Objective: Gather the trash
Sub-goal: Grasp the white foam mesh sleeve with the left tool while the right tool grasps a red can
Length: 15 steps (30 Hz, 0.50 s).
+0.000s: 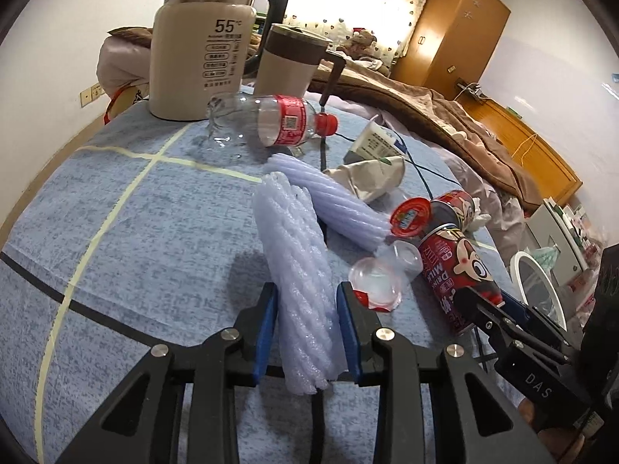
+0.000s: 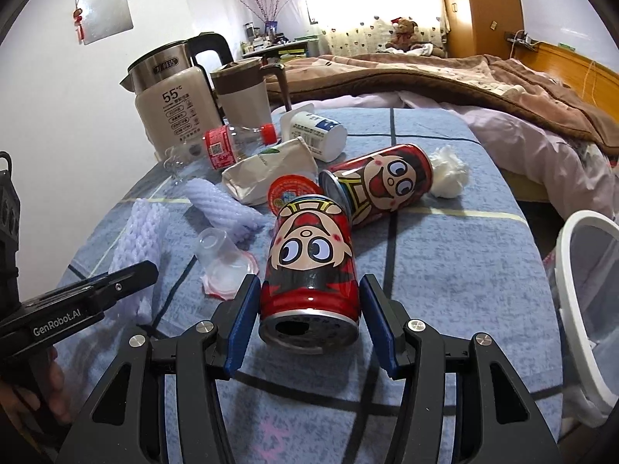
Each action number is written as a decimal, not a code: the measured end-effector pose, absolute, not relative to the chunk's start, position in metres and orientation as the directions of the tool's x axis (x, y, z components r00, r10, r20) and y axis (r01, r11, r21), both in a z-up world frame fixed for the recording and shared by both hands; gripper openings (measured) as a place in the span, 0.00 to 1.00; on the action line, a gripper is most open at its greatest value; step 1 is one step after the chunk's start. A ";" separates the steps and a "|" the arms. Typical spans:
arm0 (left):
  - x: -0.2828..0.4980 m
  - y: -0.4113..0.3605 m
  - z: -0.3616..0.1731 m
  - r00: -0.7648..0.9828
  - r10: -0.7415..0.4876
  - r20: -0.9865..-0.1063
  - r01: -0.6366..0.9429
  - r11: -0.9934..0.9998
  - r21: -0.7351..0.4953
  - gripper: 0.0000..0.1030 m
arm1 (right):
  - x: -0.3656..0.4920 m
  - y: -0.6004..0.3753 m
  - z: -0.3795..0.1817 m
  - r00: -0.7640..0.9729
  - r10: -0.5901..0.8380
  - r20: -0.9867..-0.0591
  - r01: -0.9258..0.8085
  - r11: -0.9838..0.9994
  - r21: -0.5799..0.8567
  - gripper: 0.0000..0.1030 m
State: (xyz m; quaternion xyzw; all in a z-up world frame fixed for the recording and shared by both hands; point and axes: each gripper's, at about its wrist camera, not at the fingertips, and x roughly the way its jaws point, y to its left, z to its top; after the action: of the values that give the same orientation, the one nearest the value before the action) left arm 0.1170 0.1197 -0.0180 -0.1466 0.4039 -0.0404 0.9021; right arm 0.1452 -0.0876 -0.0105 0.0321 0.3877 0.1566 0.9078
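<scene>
Blue-padded fingers of the left gripper [image 1: 305, 328] pinch a foam net sleeve [image 1: 298, 270] lying on the table [image 1: 154, 232]. Right gripper [image 2: 309, 321] fingers flank a red can [image 2: 309, 270], slightly apart; bin [image 2: 592, 309] at right.

Foam sleeve [image 1: 300, 270] left of near can [image 2: 309, 270], second can [image 2: 381, 185] behind it, kettle [image 2: 170, 100] at far left.

The white-rimmed bin [image 2: 580, 309] is cut off by the right edge of the right wrist view, the second foam net [image 1: 329, 201] lies partly behind the nearer one, and the kettle's [image 1: 201, 50] small print is unreadable.
</scene>
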 end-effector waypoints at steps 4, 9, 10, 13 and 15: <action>0.111 0.112 -0.015 0.669 -0.206 -0.714 -0.027 0.953 -0.301 0.32 | 0.137 -0.095 -0.008 0.662 0.310 -0.682 -0.248 0.950 0.190 0.52; 0.105 0.101 -0.008 0.676 -0.220 -0.704 0.002 0.955 -0.297 0.32 | 0.120 -0.106 -0.005 0.673 0.298 -0.677 -0.247 0.953 0.174 0.52; 0.105 0.100 -0.008 0.675 -0.224 -0.703 0.008 0.955 -0.297 0.32 | 0.116 -0.108 -0.006 0.663 0.295 -0.688 -0.246 0.954 0.172 0.52; 0.103 0.094 -0.008 0.670 -0.242 -0.702 0.019 0.951 -0.309 0.32 | 0.112 -0.110 -0.010 0.636 0.303 -0.710 -0.257 0.950 0.176 0.52; 0.102 0.090 -0.009 0.666 -0.253 -0.701 0.026 0.948 -0.317 0.32 | 0.114 -0.106 -0.012 0.633 0.291 -0.718 -0.263 0.952 0.153 0.52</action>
State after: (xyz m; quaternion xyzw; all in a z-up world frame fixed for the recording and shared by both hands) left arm 0.1021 0.0901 -0.0091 -0.1416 0.4010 -0.0773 0.9018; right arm 0.1137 -0.1059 -0.0117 0.0170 0.4001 0.1533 0.9034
